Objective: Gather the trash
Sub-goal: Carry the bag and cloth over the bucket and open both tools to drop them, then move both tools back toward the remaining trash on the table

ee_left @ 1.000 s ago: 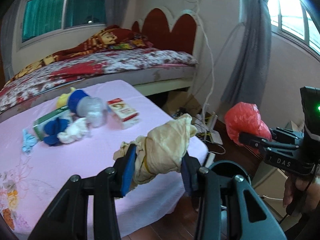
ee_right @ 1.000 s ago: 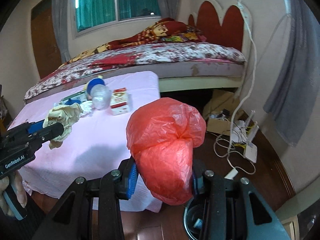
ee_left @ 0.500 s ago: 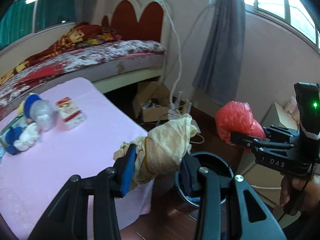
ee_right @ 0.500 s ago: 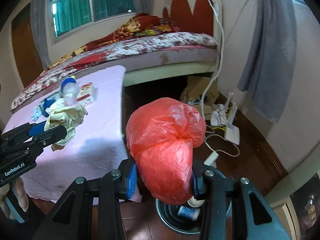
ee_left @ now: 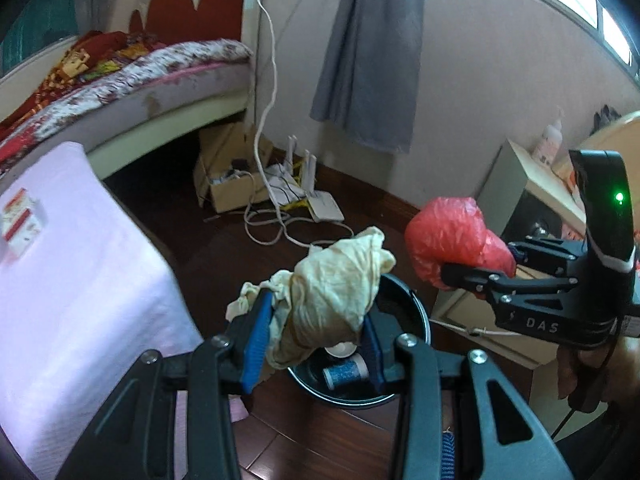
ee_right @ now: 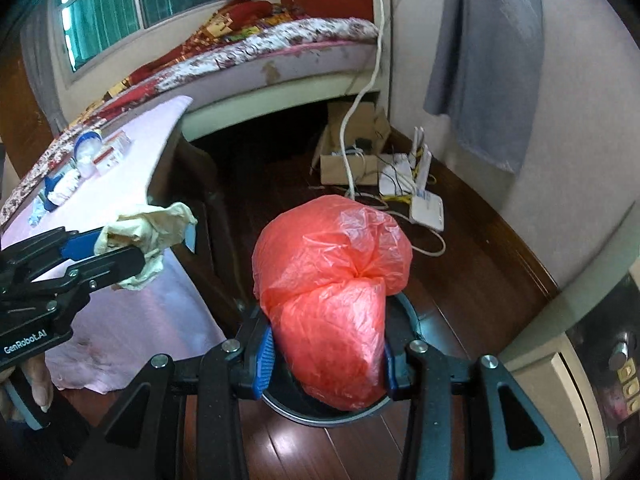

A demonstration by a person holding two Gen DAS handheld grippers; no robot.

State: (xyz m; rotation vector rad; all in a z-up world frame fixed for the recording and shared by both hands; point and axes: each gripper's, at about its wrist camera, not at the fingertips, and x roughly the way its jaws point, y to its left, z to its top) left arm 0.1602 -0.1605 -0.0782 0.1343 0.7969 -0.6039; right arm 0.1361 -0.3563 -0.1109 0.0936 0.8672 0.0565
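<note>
My left gripper [ee_left: 314, 340] is shut on a crumpled cream cloth wad [ee_left: 332, 284], held over a round black trash bin [ee_left: 416, 308] on the floor. A small blue roll [ee_left: 346, 374] and a white cup lie inside the bin. My right gripper [ee_right: 328, 354] is shut on a bunched red plastic bag [ee_right: 332, 280], also above the bin [ee_right: 408, 316]. From the left wrist view the red bag [ee_left: 452, 236] hangs to the right of the cloth. In the right wrist view the cloth [ee_right: 148, 236] sits at the left, beside the pink table.
A pink-covered table [ee_left: 60, 280] with a small box [ee_left: 22, 216] stands left of the bin; more litter [ee_right: 88, 156] lies on it. A cardboard box [ee_left: 232, 176], router [ee_left: 316, 196] and cables lie on the dark wood floor. A bed [ee_right: 280, 40] is behind, a cabinet [ee_left: 516, 184] to the right.
Both grippers have swung from over the pink table to the right and down, and now hang over the trash bin. Each keeps its hold on its load.
</note>
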